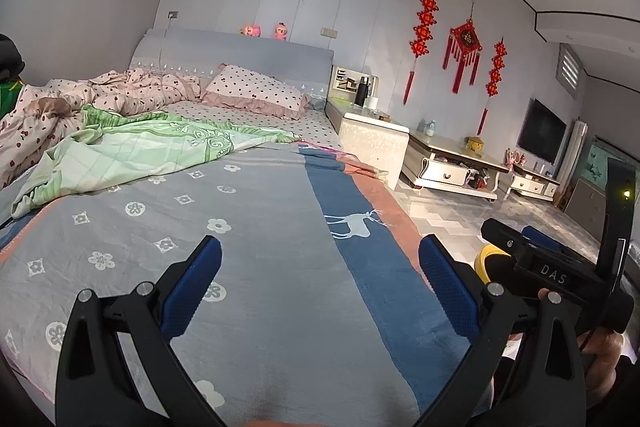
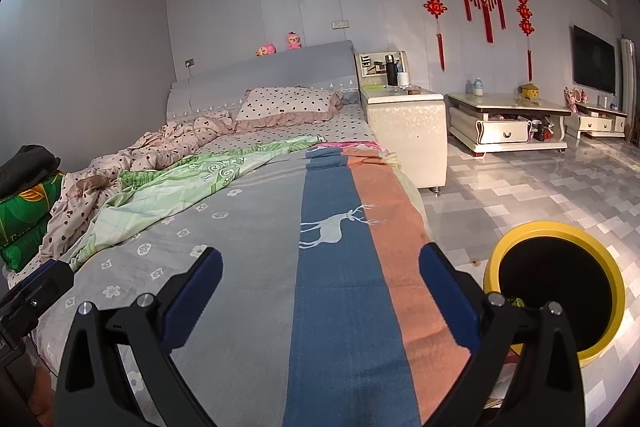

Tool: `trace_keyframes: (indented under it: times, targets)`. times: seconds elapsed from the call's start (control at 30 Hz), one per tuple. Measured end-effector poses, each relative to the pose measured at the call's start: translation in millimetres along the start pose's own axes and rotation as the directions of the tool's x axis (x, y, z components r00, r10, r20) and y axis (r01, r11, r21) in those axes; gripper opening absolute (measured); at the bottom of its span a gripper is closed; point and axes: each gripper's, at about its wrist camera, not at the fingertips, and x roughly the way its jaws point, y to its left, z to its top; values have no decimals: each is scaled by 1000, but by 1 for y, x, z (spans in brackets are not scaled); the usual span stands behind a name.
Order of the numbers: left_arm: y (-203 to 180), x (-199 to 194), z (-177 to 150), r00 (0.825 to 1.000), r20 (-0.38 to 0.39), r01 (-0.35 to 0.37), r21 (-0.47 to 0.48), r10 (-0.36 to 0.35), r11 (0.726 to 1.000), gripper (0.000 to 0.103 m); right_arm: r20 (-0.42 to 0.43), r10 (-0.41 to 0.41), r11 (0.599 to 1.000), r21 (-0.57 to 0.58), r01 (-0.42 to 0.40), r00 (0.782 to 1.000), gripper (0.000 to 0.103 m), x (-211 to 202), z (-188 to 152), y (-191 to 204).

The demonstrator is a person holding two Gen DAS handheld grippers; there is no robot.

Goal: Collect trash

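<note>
Step in hand, as judged: locating trash, or finishing. No loose trash shows on the bed [image 2: 256, 267]. One yellow bin [image 2: 556, 287] stands on the floor, lower right of the right wrist view; a small green scrap lies inside it. Both grippers are present: left gripper [image 1: 320, 279] and right gripper [image 2: 320, 279], each wide open and holding nothing. Next move calls for scanning bed and floor for remaining litter.

The right tongs [image 2: 320, 291] partly hide the yellow bin [image 2: 560, 235], its contents too small to tell.
</note>
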Motion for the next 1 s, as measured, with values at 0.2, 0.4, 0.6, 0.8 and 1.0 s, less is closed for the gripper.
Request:
trace_keyframes:
  times: [0.2,0.4,0.6,0.8,1.0]
  targets:
    - [-3,-11,2,1000,25,-6,9,6,1000,95,-5,-20,1000,7,20,1000,95,-2,-1,-1]
    - [-5,-16,2,1000,31,-3,16,2,1000,95,-9,-18,1000,11,18,1000,95,-2,-3,0]
    - [-7,-17,3,999,35,-5,21,4,1000,95,-15,-14,1000,14,14,1000,95,-2,-5,1]
    - [-8,-18,3,999,34,-7,22,7,1000,95,-19,-11,1000,15,11,1000,95,-1,-7,1]
    - [-7,-18,3,999,32,-7,21,6,1000,95,-23,-13,1000,18,13,1000,95,0,-9,-3]
